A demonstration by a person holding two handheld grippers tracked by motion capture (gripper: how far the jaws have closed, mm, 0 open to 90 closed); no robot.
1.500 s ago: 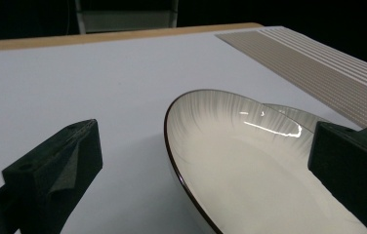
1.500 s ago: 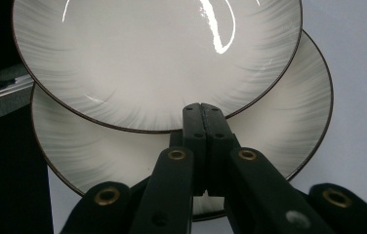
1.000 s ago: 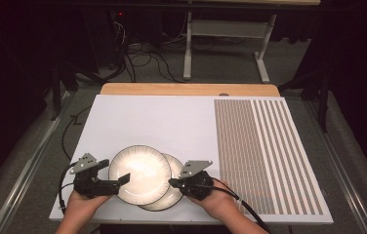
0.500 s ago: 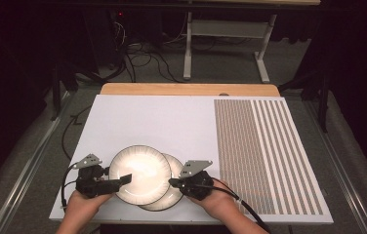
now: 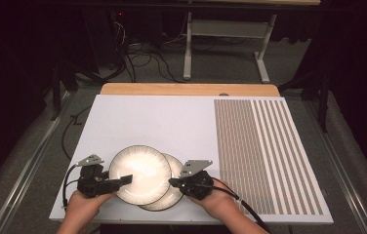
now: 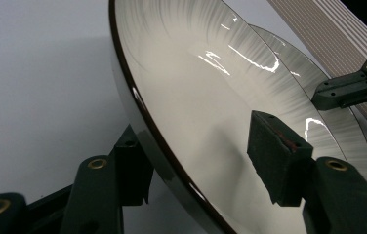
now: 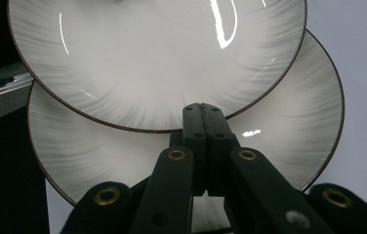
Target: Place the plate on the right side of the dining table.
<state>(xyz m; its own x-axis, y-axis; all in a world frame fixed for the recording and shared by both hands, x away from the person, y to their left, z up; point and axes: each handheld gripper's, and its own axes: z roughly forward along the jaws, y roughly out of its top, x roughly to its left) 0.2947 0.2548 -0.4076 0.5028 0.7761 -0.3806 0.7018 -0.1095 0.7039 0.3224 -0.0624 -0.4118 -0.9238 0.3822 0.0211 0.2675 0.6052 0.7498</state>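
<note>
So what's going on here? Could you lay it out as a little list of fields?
Setting: white table with a striped panel at its right
Items: two pale plates with dark rims, the upper plate overlapping the lower plate
Left gripper: jaws have just been closing, one above and one below the upper plate's rim; the upper pad stands clear of the surface
Right gripper: jaws shut together, tips over the lower plate by the upper plate's edge
Likely work in hand: lifting the upper plate off the lower one
</note>
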